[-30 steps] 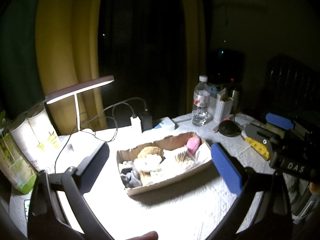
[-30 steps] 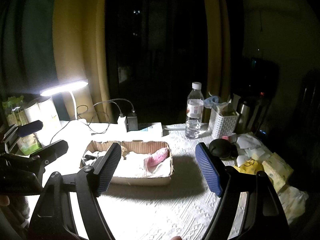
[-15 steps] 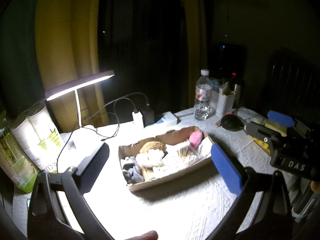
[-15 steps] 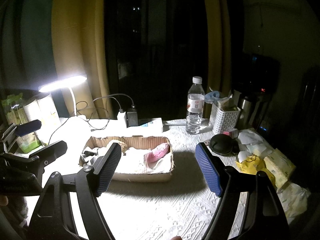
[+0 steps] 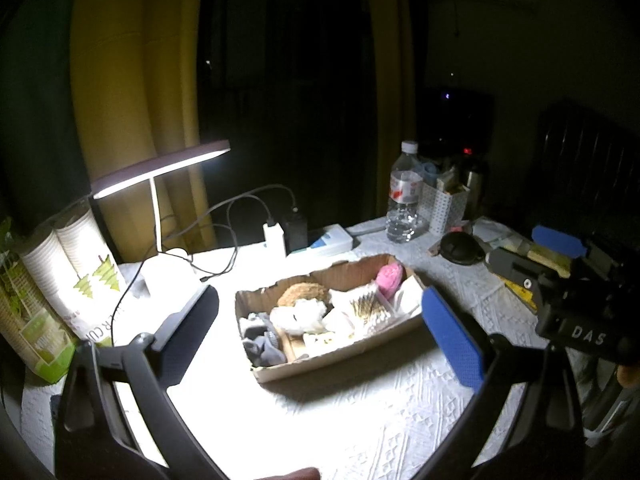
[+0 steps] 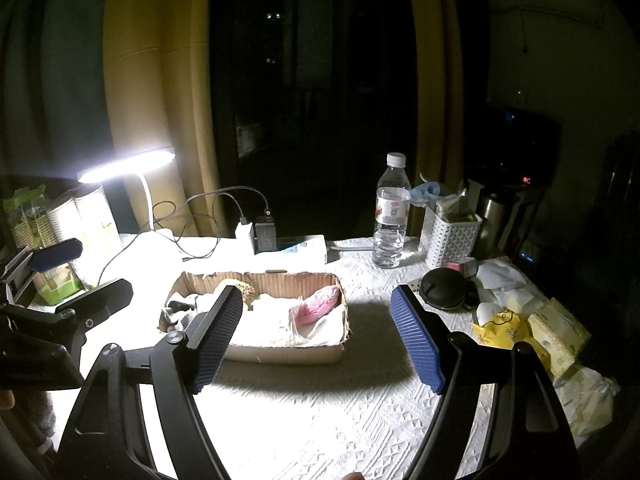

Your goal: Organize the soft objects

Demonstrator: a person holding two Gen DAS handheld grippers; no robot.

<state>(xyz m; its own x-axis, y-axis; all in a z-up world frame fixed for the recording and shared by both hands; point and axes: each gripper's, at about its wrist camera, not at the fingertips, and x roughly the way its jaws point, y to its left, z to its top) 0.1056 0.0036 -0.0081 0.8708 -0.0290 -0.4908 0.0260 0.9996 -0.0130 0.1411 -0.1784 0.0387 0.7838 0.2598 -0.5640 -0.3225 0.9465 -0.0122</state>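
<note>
A shallow brown cardboard tray (image 5: 332, 364) sits at the centre of the left wrist view on a white textured tablecloth (image 5: 360, 432), brightly lit by a white desk lamp with a flat bar head (image 5: 160, 166) in the left half of the frame. The soft things lie inside the tray – grey socks (image 5: 262, 340) at its lower left end, a brown fuzzy ball (image 5: 302, 294) toward its far wall, white fluffy pieces (image 5: 298, 318) in the middle and a pink soft item (image 5: 389, 278) at its upper right end.

The left gripper (image 5: 320, 332) hangs above the cloth in front of the tray, its jaws spread wide with nothing between them; the tray shows in the gap. The right gripper (image 6: 316, 340) is likewise spread wide and empty – in the right wrist view its black left finger (image 6: 216, 336) overlaps the tray's near left part and its blue-padded right finger (image 6: 416, 340) stands over bare cloth to the right of the tray.

Behind the tray, in the upper middle of that view, stand a white power strip with chargers plugged in (image 6: 296, 246) and a clear plastic water bottle with a white cap (image 6: 392, 216), with a white perforated basket (image 6: 448, 240) just to its right. A round black case (image 6: 444, 290) lies right of the tray, and stacked paper cups in a printed sleeve (image 5: 72, 272) stand at the left edge of the left wrist view
</note>
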